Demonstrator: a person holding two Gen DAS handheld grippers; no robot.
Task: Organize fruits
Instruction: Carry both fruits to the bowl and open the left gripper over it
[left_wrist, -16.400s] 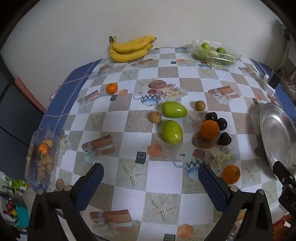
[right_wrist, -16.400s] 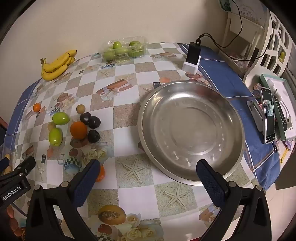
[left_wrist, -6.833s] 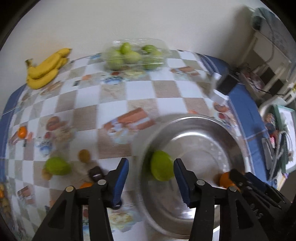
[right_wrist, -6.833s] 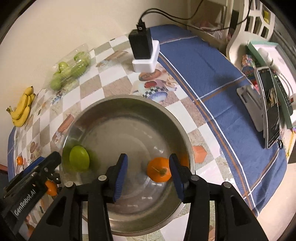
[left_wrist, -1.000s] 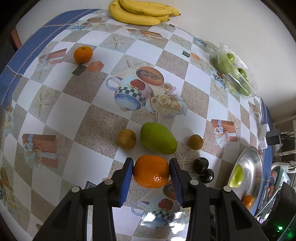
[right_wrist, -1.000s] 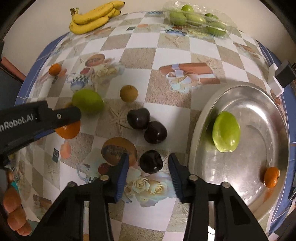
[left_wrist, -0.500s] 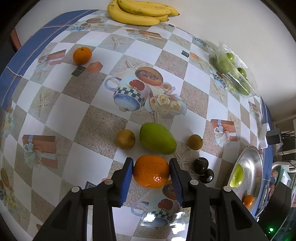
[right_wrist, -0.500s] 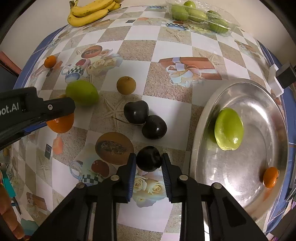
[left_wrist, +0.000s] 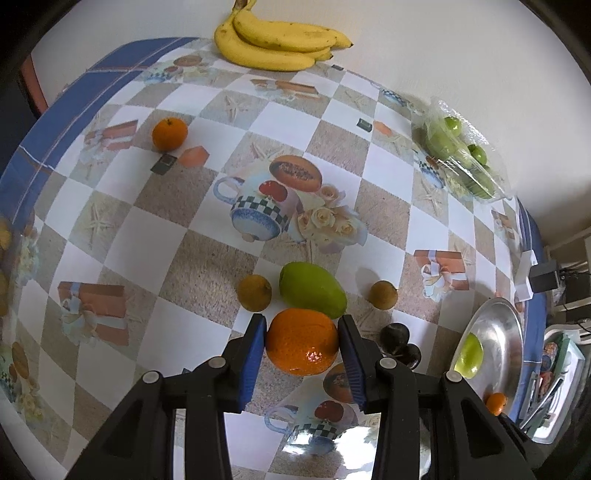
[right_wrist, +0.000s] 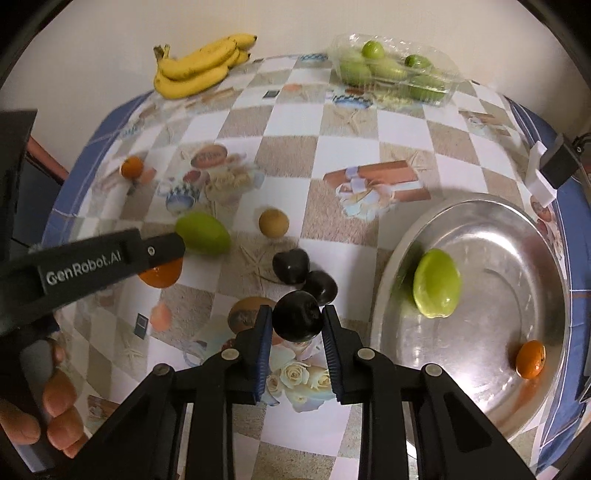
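My left gripper (left_wrist: 301, 334) is shut on a large orange (left_wrist: 302, 341), held just above the tablecloth; it also shows in the right wrist view (right_wrist: 160, 275). My right gripper (right_wrist: 297, 323) is shut on a dark plum (right_wrist: 297, 320), lifted a little off the table. The steel bowl (right_wrist: 517, 229) at the right holds a green mango (right_wrist: 436, 283) and a small orange (right_wrist: 530, 359). On the table lie another green mango (left_wrist: 312, 290), two dark plums (right_wrist: 290, 266), two brown round fruits (left_wrist: 254, 292) and a small orange (left_wrist: 169, 133).
Bananas (left_wrist: 277, 42) lie at the far edge by the wall. A clear box of green fruit (right_wrist: 393, 72) stands at the back. A black-and-white charger (right_wrist: 550, 166) sits beyond the bowl. The left gripper's arm (right_wrist: 85, 262) crosses the left of the right wrist view.
My right gripper has closed on the dark plum and lifted it slightly. My left gripper keeps its hold on the large orange and has risen a little.
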